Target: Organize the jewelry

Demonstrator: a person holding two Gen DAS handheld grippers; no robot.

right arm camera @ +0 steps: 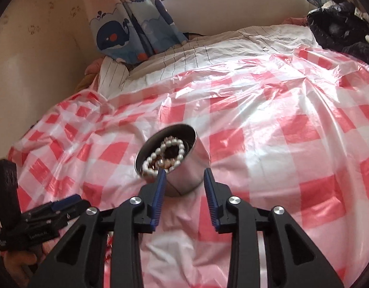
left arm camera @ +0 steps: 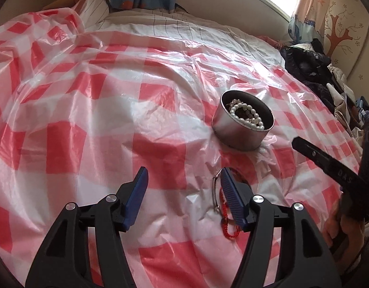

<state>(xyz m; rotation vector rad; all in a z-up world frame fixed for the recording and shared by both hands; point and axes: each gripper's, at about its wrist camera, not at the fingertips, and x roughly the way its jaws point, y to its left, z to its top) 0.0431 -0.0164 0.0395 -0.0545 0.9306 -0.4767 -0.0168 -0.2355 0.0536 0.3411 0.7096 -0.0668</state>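
The pearls [left arm camera: 246,116] already lie in the tin [left arm camera: 242,139], while a red bead string [left arm camera: 228,225] and thin bangle [left arm camera: 214,192] still wait on the checkered sheet [left arm camera: 88,120] beside the left gripper [left arm camera: 184,187], parted and empty like the right gripper [right arm camera: 184,182].

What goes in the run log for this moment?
left claw: open, empty | right claw: open, empty | tin: pearl strand inside | red bead string, thin bangle: still on cloth by left claw
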